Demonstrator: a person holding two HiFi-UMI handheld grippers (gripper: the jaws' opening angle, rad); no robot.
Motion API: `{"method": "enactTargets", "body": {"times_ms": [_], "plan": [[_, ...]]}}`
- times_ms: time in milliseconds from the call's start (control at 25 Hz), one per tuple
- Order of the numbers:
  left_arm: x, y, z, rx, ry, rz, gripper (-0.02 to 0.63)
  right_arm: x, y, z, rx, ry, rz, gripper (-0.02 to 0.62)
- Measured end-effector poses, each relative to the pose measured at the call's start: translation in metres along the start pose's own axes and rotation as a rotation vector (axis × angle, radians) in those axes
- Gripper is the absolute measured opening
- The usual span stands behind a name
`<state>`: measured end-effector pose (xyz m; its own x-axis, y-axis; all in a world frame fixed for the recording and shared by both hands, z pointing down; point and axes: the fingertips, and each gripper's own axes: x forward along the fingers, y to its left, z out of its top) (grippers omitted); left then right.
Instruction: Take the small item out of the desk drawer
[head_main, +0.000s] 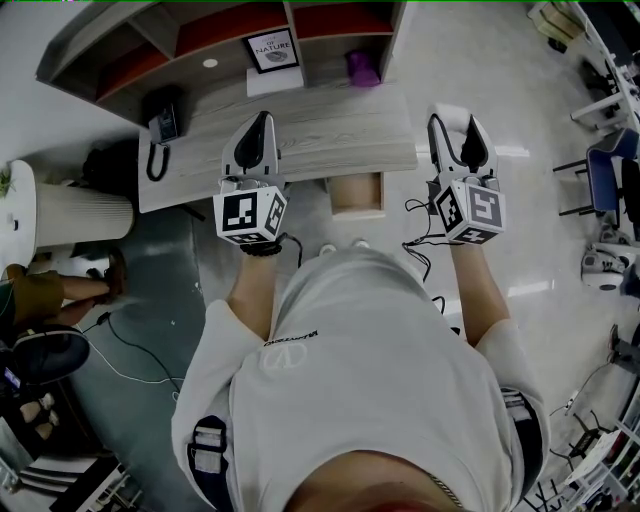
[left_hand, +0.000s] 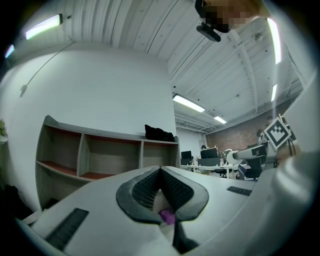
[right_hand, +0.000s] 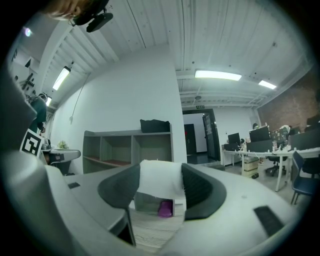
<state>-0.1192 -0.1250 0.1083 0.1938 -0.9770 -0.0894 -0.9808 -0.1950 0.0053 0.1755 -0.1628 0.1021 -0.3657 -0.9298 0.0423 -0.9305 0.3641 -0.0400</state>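
Drawer (head_main: 357, 195) stands open under the desk's (head_main: 330, 130) front edge, nearest the person, and what shows of its inside is bare. Left gripper (head_main: 262, 122): jaws together with nothing between them, held over the desk top. Right gripper (head_main: 452, 120): jaws clamped on a white item (right_hand: 159, 182), set wide with the pads pressing on both its sides. It hangs just past the desk's right end, over the floor. Judged: this is the small item, already out of the drawer. From the right gripper the drawer lies at 8 o'clock and the bare desk top at 9 o'clock, so a set-down would go leftward with the right hand. The item's long axis is not readable; it looks soft and crumpled. Farther back, a purple thing (head_main: 362, 68) sits at 10 o'clock under the hutch (head_main: 288, 12).
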Motion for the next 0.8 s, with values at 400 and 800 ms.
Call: {"method": "enactTargets", "body": {"times_ms": [400, 800], "plan": [[0.0012, 0.0005, 0.0002, 0.000, -0.005, 0.011, -0.002, -0.0005, -0.0073, -0.0003, -0.011, 0.001, -0.012, 0.255], [0.0052, 0.0018, -0.0004, -0.010, -0.006, 0.002, -0.002, 0.0030, -0.0033, -0.0044, -0.010, 0.010, -0.016, 0.255]]}}
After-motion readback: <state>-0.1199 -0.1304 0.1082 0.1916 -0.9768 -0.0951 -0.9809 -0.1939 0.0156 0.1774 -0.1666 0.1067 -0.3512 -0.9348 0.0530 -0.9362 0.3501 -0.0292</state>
